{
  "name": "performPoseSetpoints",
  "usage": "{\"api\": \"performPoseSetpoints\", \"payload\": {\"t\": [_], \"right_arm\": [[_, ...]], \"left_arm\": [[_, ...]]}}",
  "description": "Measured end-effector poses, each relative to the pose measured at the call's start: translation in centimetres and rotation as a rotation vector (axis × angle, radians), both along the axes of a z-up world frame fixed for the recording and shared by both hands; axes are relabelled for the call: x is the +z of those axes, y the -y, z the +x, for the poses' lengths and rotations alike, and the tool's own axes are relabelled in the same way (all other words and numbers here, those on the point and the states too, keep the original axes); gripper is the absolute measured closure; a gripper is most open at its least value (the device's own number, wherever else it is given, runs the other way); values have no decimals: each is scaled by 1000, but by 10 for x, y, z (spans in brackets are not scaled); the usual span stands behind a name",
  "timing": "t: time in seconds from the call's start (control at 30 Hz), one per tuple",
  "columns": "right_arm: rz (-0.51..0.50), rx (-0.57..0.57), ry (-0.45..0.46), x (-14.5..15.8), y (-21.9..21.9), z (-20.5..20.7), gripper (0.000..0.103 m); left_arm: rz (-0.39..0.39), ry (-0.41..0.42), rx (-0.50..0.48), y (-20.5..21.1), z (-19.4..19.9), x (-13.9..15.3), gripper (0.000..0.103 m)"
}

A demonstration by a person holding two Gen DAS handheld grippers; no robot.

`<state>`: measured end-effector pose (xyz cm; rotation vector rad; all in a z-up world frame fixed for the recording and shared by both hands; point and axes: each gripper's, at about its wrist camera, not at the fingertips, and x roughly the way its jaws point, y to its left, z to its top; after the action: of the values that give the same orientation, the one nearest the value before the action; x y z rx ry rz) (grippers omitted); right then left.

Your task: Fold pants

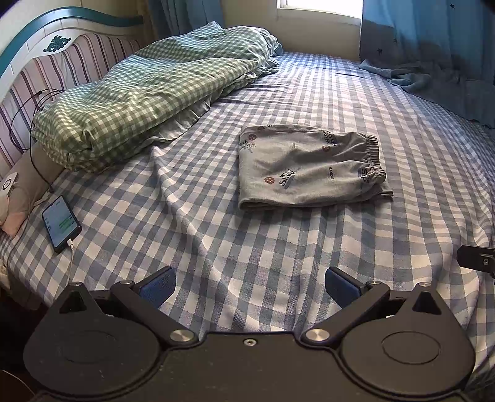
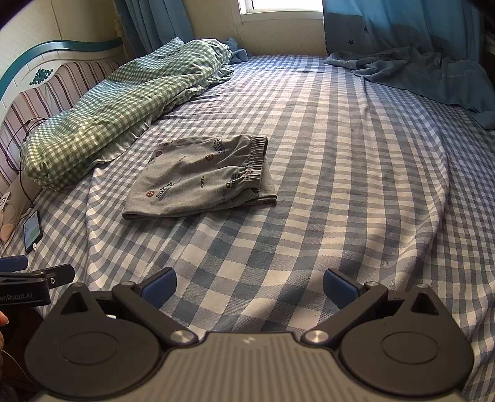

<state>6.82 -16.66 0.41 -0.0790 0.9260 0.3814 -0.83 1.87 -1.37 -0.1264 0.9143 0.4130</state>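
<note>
Pants (image 1: 304, 168) lie folded flat mid-bed on checked sheet (image 1: 216, 247) (waistband rightward). Left tool (image 1: 249, 286) and right tool (image 2: 249, 286) both spread wide, empty, well short of pants.

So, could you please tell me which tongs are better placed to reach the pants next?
Probably the left tongs: the pants lie nearly straight ahead, but left of the right tongs.

Daylight from the window (image 1: 320, 7); sharp, fisheye-bent edges.
</note>
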Motion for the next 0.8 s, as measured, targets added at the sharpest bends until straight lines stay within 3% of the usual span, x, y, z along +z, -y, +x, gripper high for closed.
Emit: {"api": "performPoseSetpoints", "payload": {"t": [0.8], "right_arm": [[2,8,-8,-1,3,-2,0]], "left_arm": [[-13,-2,-2,1,-1,-2,1]]}}
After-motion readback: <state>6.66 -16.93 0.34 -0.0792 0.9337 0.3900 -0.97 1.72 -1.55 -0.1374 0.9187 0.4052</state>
